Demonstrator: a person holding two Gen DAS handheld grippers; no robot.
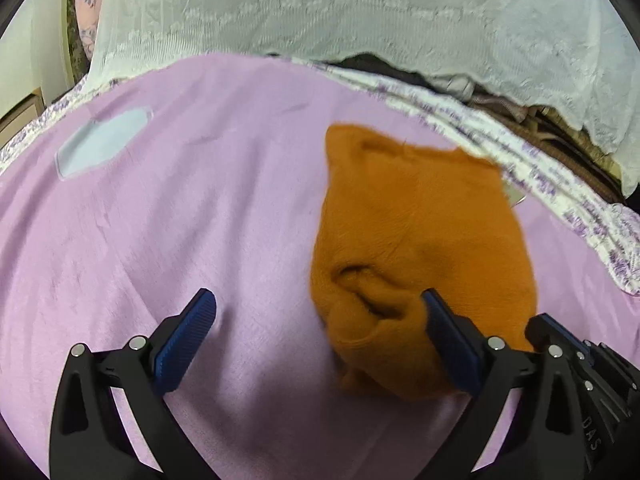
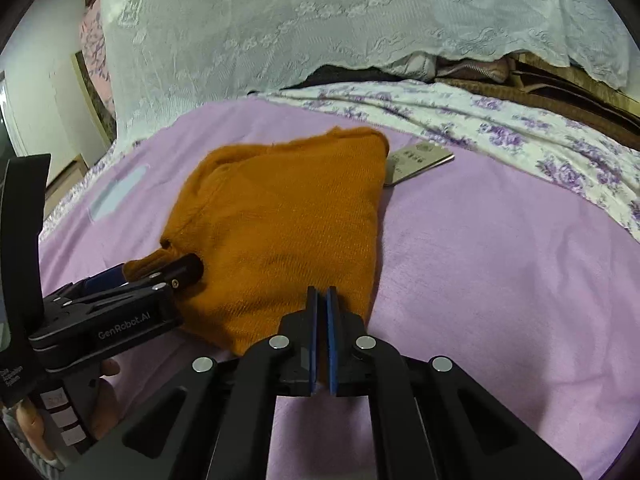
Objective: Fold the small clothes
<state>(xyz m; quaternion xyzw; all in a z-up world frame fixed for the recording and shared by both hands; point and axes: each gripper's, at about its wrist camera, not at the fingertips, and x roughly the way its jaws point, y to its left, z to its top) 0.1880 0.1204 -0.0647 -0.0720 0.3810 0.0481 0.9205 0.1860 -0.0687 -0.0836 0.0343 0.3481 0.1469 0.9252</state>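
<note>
An orange knit garment (image 1: 420,220) (image 2: 288,220) lies folded on the lilac bedspread (image 2: 480,260). My left gripper (image 1: 318,294) (image 2: 150,270) is wide open at the garment's near left edge. A rolled orange cuff lies between its fingers, and the pads do not press it. My right gripper (image 2: 322,292) is shut, with its tips over the garment's near right corner. No cloth shows in the thin gap between its blue pads. The right gripper's black body (image 1: 560,344) shows at the lower right of the left wrist view.
A grey card (image 2: 420,162) lies by the garment's far right corner. A white lace cover (image 2: 320,20) drapes over a pile at the back, with a floral sheet (image 2: 520,132) in front of it. A pale patch (image 1: 104,144) marks the bedspread at the left.
</note>
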